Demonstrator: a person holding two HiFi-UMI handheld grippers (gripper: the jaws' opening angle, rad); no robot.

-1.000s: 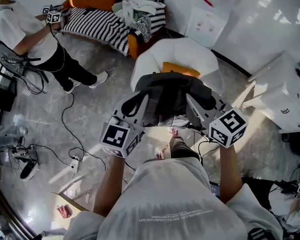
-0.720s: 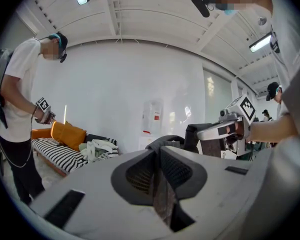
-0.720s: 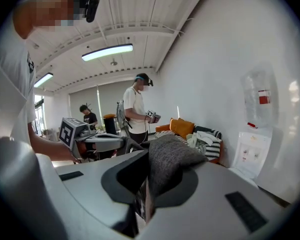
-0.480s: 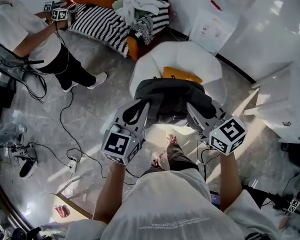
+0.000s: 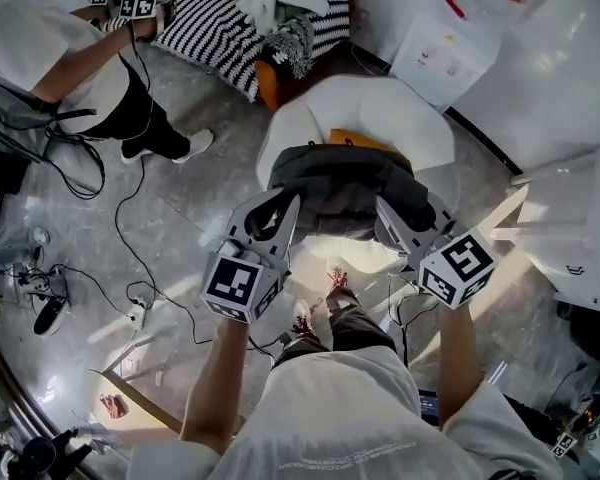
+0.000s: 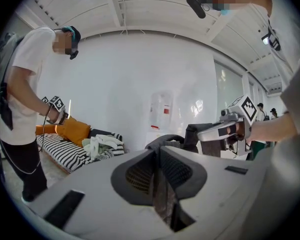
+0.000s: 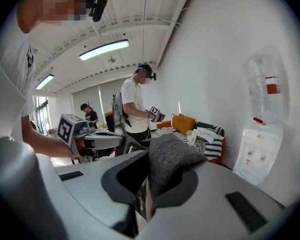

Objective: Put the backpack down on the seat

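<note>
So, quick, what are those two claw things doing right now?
Left gripper: closed, gripping the backpack.
Right gripper: closed, gripping the backpack too.

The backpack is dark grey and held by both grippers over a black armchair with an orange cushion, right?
Not quite: the head view shows the armchair is white, not black. The rest holds: the dark grey backpack is held by the left gripper and right gripper over it, with its orange cushion.
</note>
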